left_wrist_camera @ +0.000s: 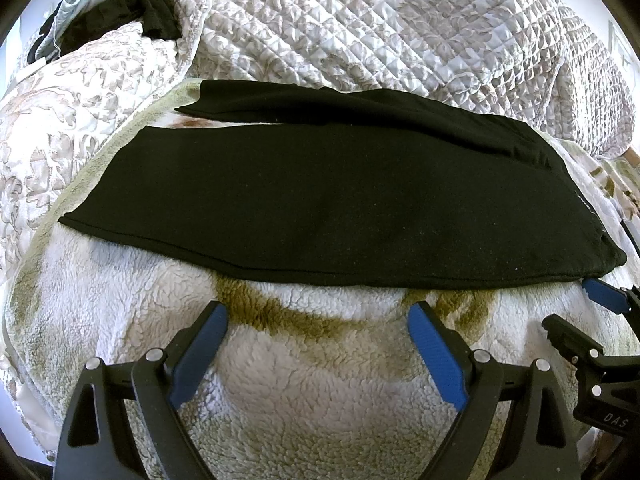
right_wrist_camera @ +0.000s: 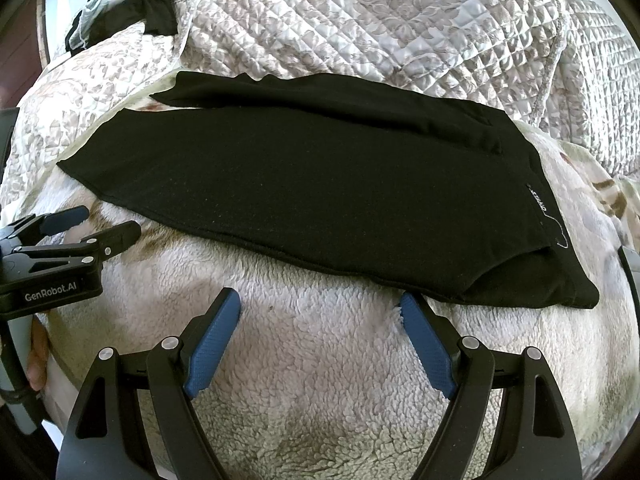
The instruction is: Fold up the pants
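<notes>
Black pants (left_wrist_camera: 320, 200) lie flat on a fluffy white blanket (left_wrist_camera: 304, 380), legs pointing left, waist at the right. They also show in the right wrist view (right_wrist_camera: 312, 196), with a white label near the waist. My left gripper (left_wrist_camera: 318, 312) is open and empty, just short of the pants' near edge. My right gripper (right_wrist_camera: 320, 300) is open and empty, its right fingertip (right_wrist_camera: 408, 304) at the near edge by the waist. Each gripper shows in the other's view: the right one (left_wrist_camera: 592, 308) at the far right, the left one (right_wrist_camera: 100, 224) at the far left.
A quilted patterned bedspread (left_wrist_camera: 380, 24) is bunched up behind the pants. Dark and pale clothes (left_wrist_camera: 120, 12) are piled at the back left. The fluffy blanket (right_wrist_camera: 320, 360) has brown patches near the pants' edge.
</notes>
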A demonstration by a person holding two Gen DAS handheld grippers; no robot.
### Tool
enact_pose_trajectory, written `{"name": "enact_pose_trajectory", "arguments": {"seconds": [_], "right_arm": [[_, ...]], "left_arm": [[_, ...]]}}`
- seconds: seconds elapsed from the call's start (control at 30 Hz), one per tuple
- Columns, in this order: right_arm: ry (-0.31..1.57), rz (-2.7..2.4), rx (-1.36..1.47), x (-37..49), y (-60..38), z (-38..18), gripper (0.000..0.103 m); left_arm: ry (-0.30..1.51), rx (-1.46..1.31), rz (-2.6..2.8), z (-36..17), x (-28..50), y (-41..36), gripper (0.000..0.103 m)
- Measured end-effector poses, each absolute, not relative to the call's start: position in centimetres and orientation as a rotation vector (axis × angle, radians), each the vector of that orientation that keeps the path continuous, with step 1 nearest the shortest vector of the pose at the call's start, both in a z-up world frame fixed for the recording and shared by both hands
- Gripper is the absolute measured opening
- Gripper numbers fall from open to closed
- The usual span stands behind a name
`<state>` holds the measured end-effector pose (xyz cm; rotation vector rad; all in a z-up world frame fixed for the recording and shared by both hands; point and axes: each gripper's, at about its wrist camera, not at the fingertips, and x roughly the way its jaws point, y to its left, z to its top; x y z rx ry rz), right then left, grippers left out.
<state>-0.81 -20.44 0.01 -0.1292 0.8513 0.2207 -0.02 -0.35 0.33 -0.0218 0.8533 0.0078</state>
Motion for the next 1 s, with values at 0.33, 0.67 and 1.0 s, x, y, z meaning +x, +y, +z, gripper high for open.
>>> {"name": "enact_pose_trajectory", "arguments": {"seconds": [0.33,0.67,1.0], "right_arm": [[0.846,0.225,-0.13,-0.98,-20.39,-0.05,0.082],[0.826,0.246,-0.121,-1.35,-20.61,0.0,0.082],[0.833,0.251,-0.129,-1.61,-20.6,0.16,0.082]], "left_arm": [[0.853,-0.021,0.007,0.45,0.11,-0.33,0.093],[0.851,-0.024,-0.002,0.31,-0.03,-0.29,0.093],[0.845,-0.022,-0.004,0.34,-0.25,-0.53,0.093]]}}
